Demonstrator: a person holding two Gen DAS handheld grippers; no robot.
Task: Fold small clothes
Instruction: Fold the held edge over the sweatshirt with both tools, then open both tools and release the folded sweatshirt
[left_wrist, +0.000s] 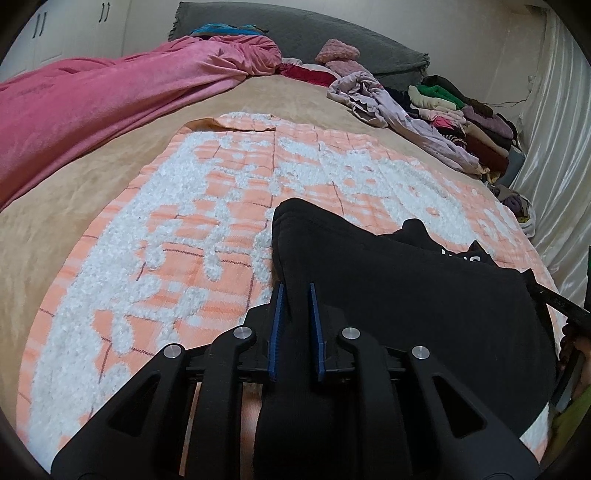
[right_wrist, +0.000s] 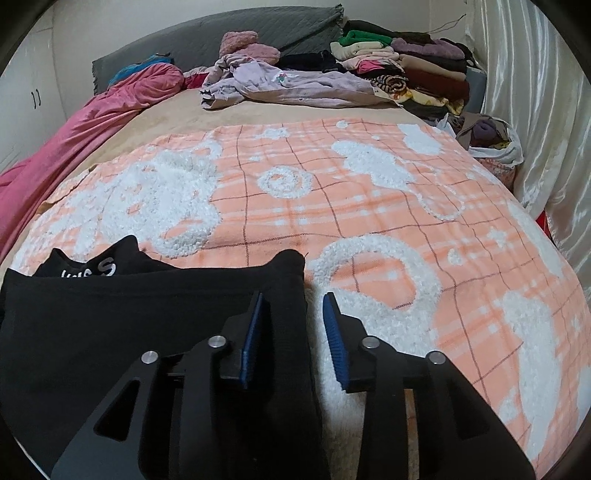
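On the bed, over an orange-and-white blanket (right_wrist: 369, 221), lies the black garment (left_wrist: 424, 302) now being folded. It sits at the near edge of the blanket, stretched between the two tools, with white lettering showing on a part that pokes out at its far edge.

The left tool (left_wrist: 296, 295) is narrow, its blue pads pinching a ridge of the garment's left side; cloth runs between the pads and back under the tool. The right tool (right_wrist: 293, 299) stands partly wide: the garment's right edge lies against its left pad, while the right pad is clear of the cloth, with blanket visible in the gap. By this reading the right side is no longer gripped and the left side is.

Progress, as a judgement: the garment appears laid down with a straight far edge, which suggests one fold is made or is just being set down. It is not yet a compact bundle, so further folds and a move to a stack seem to remain.

At the far right of the bed, a stack of folded clothes (right_wrist: 406, 62) stands near the gray headboard (right_wrist: 240, 33). Beside it, a crumpled lilac garment (right_wrist: 295, 85) and other loose pieces look unfolded, so more work is probably left. A pink blanket (left_wrist: 92, 110) lies bunched along the left side.
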